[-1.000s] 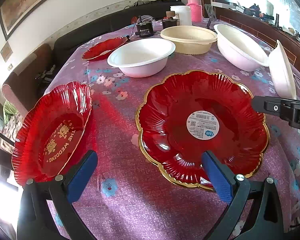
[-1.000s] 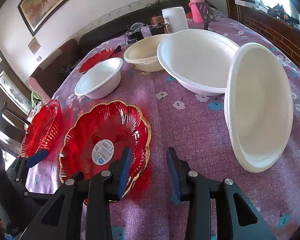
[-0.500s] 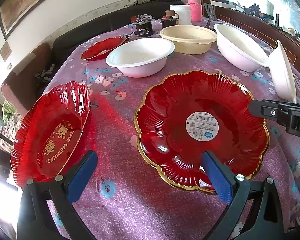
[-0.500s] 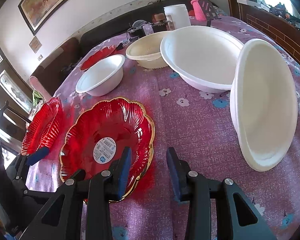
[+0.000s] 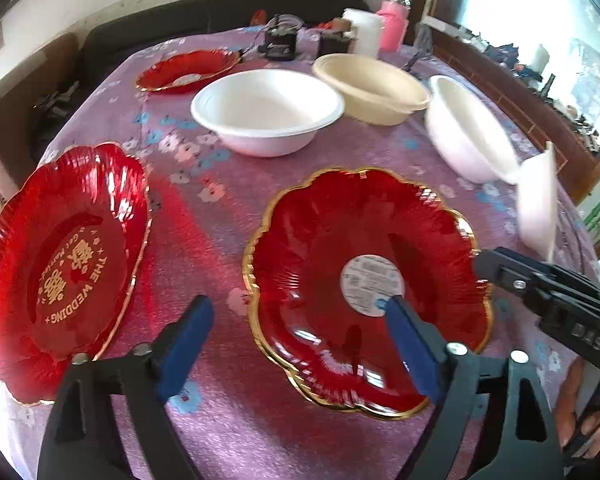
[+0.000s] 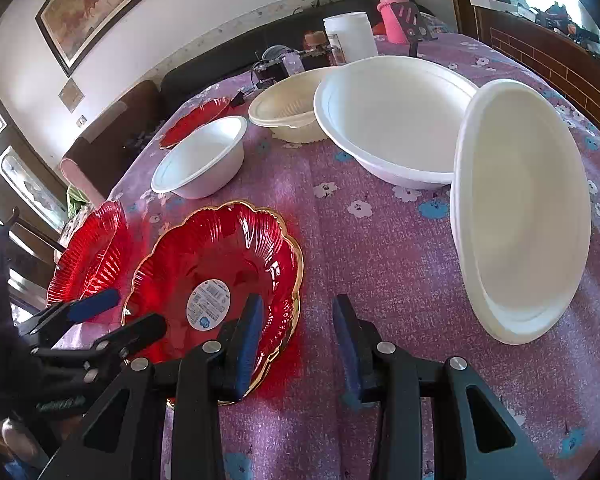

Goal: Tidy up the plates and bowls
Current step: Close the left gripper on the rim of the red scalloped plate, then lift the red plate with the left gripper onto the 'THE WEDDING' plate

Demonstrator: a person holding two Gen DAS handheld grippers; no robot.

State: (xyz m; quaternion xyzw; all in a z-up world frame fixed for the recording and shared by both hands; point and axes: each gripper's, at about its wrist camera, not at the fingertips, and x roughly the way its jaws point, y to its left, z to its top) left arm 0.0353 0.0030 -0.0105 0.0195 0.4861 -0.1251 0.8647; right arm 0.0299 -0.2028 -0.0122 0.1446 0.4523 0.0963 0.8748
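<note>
Left gripper [image 5: 296,344] fingers closing astride plate rim [image 5: 260,328]

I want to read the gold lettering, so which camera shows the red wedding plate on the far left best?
The left wrist view: the wedding plate faces the camera and its gold lettering is readable. The right wrist view shows the same plate only edge-on at the table's left side, small, its lettering hidden.

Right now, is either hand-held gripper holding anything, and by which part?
Nothing is held. The left hand-held gripper is closing astride the near rim of the gold-edged red plate; the right hand-held gripper is empty.
</note>
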